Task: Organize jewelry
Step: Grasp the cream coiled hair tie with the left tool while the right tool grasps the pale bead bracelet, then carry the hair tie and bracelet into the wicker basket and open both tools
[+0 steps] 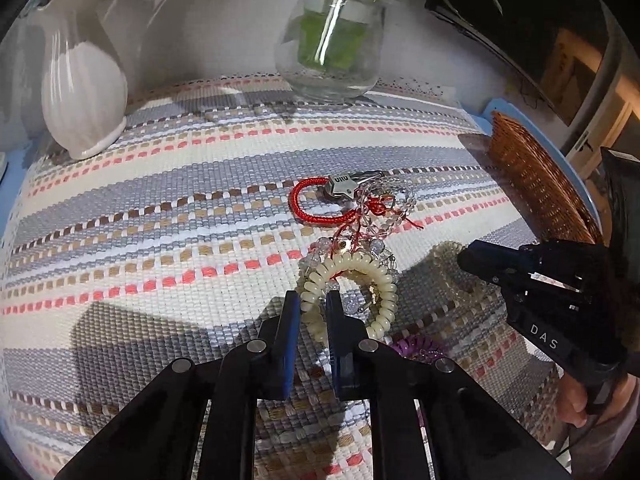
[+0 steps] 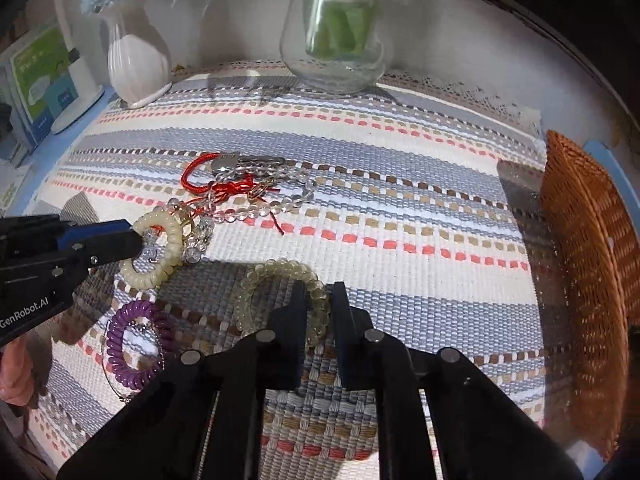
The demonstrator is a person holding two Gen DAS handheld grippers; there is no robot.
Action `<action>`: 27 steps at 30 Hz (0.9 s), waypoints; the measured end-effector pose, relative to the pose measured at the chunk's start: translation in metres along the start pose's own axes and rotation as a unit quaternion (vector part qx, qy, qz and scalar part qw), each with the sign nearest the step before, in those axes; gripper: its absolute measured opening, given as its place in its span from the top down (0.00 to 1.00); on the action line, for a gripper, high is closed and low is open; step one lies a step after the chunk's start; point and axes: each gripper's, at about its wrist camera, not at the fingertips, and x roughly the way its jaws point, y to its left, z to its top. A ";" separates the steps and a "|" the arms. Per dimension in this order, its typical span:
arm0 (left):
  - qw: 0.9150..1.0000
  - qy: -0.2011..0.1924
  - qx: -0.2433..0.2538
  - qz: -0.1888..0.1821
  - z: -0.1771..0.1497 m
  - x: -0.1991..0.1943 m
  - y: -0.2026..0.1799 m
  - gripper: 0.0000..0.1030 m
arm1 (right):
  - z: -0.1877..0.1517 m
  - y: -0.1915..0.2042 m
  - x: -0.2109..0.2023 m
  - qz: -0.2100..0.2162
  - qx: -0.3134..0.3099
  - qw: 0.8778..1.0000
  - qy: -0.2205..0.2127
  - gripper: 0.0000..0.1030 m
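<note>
Bracelets (image 2: 248, 196) lie mid-mat (image 2: 400, 184); two vases (image 2: 138, 68) stand behind; the basket (image 2: 592, 264) sits at the right.

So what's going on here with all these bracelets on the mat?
A person is sorting jewelry with tongs in each hand. The left tongs are shut on the cream coil bracelet, and the right tongs are shut on the pale yellow coil bracelet. The wicker basket sits to the right.
</note>
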 end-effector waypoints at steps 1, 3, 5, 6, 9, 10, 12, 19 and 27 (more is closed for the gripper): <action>1.000 -0.001 0.001 0.001 0.000 0.000 0.000 0.88 | 0.000 0.001 -0.001 0.001 0.000 1.000 0.000 0.89; 1.000 -0.003 0.002 0.001 0.000 0.000 0.000 0.90 | -0.002 0.001 -0.003 0.010 0.005 1.000 -0.001 0.89; 1.000 -0.007 0.000 0.000 -0.001 -0.002 0.001 0.90 | -0.003 0.001 -0.007 0.011 0.006 1.000 -0.005 0.89; 1.000 -0.011 -0.001 0.001 -0.002 -0.004 0.002 0.90 | -0.004 0.000 -0.011 0.012 0.009 1.000 -0.008 0.89; 1.000 -0.024 -0.006 -0.007 -0.003 -0.016 0.006 0.90 | -0.006 -0.002 -0.021 0.016 0.014 1.000 -0.016 0.89; 0.999 -0.030 -0.008 -0.011 -0.003 -0.022 0.007 0.90 | -0.006 -0.002 -0.024 0.017 0.014 1.000 -0.018 0.89; 0.999 -0.036 -0.010 -0.012 -0.004 -0.030 0.007 0.90 | -0.008 -0.002 -0.029 0.014 0.014 1.000 -0.022 0.89; 0.999 -0.049 0.003 -0.021 0.001 -0.058 -0.007 0.90 | -0.013 -0.011 -0.051 0.024 0.027 0.999 -0.035 0.89; 0.996 -0.060 0.063 -0.031 0.047 -0.064 -0.076 0.90 | -0.009 -0.055 -0.098 0.010 0.057 0.996 -0.068 0.89</action>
